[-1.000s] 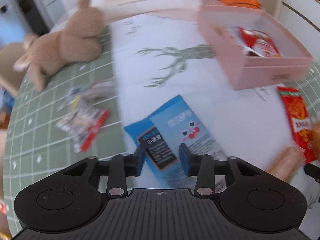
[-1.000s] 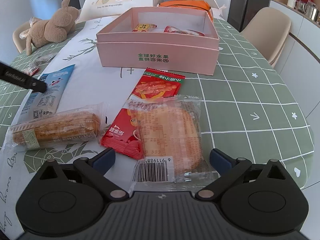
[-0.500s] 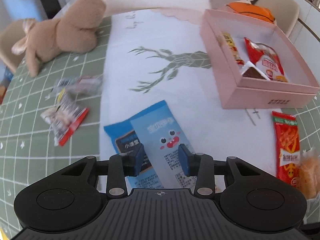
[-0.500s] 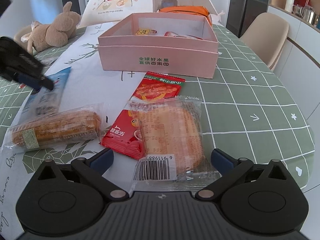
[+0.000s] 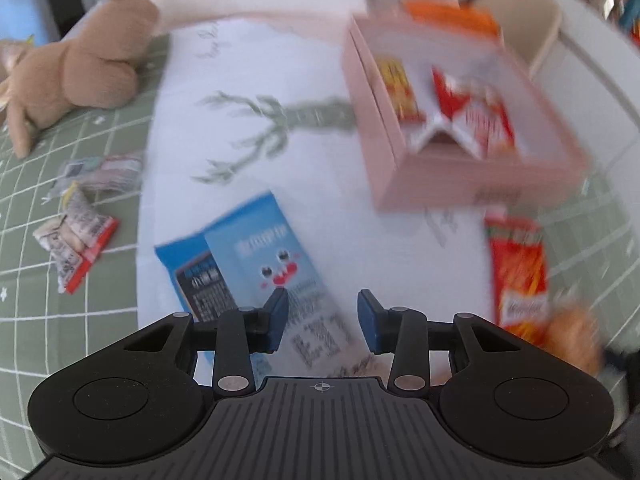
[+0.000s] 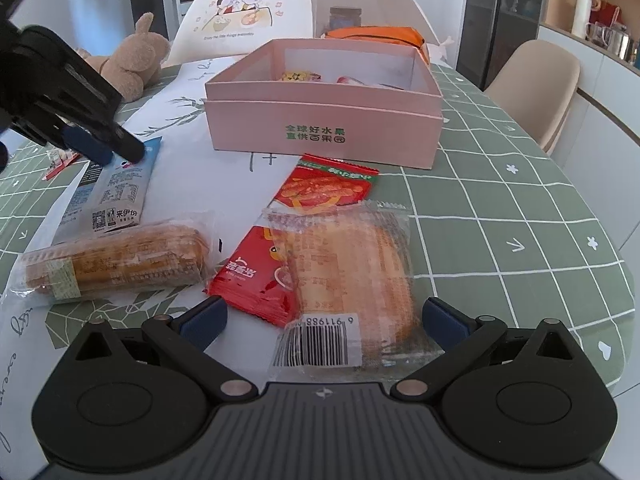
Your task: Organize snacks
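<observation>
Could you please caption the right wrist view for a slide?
Open right gripper over a wrapped bread; left gripper above the blue packet.

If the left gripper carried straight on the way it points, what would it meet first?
Most likely the blue snack packet lying flat just ahead of the left gripper; its open jaws hang above the packet's near end, though depth is unclear.

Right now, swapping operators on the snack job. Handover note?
Left gripper: open, empty, over the blue packet.
Right gripper: open wide, empty, at the clear-wrapped bread.
Pink box: a few snacks already inside.
Left on the table: blue packet, bread, red packet under it, long cake pack, small packets near the plush rabbit.
</observation>
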{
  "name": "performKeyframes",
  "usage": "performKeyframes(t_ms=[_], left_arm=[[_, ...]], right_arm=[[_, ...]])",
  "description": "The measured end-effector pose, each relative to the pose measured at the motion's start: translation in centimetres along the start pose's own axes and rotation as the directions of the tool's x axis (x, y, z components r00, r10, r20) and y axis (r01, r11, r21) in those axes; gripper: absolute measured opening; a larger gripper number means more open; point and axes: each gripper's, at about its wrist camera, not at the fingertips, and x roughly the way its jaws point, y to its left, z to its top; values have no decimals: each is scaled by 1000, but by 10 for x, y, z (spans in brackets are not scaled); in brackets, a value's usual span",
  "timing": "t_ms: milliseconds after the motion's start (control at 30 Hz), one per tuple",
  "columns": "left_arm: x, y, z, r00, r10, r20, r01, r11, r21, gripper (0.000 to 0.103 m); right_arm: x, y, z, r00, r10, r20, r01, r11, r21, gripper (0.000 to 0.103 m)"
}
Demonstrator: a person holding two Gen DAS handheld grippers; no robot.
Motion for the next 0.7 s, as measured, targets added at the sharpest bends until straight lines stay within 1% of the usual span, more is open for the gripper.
performKeyframes(t_ms=[33,67,133,167,233,300,367,400,467,500,533,600,633,667,700], left_arm=[[-2,-6,-4,999,25,23,-26,998,64,44],[-3,-10,-8,998,52,27,-54,991,121,44],[-5,-8,-18,994,103,30,-107,974,199,46],[-6,-3,-22,992,121,29,-124,969,215,46],[-9,11,-28,992,122,22,-124,971,204,46],[-11,22,-27,996,87,11,-88,984,157,47],[-11,31,-20,999,34,-8,-33,996,77,58],[-11,36,-17,1000,-13,-13,13,1000,25,64],[-13,42,-13,997,-80,-10,79,996,-51,65],[-16,47,-11,996,-88,5,88,993,-85,62],[-21,51,-11,997,-67,30,70,992,-106,60],[-27,60,-11,997,38,66,-29,989,-142,60],[-26,68,-11,995,85,60,-73,981,-180,60],[-23,77,-10,994,103,42,-91,969,-230,59],[-18,87,-10,995,98,18,-88,953,-288,58]], right_arm=[[0,0,0,1000,2,-1,-2,1000,-2,103],[0,0,0,1000,4,-2,-4,1000,-5,103],[0,1,0,1000,8,0,-8,1000,-10,103],[0,1,0,1000,9,2,-9,1000,-11,103],[0,1,-1,1000,11,6,-11,1000,-12,103],[0,1,-2,1000,12,12,-12,1000,-13,103],[0,0,-2,1000,14,16,-14,1000,-14,103],[0,0,-2,1000,16,18,-16,1000,-16,103],[0,0,-2,1000,22,18,-21,1000,-22,103],[0,0,-2,1000,25,18,-25,999,-26,103],[1,0,-1,999,28,18,-27,999,-29,103],[1,0,-1,999,32,21,-31,999,-33,103],[1,0,-2,999,32,24,-31,999,-33,103],[1,0,-2,999,32,27,-31,999,-33,103],[1,0,-3,999,33,30,-32,999,-34,103]])
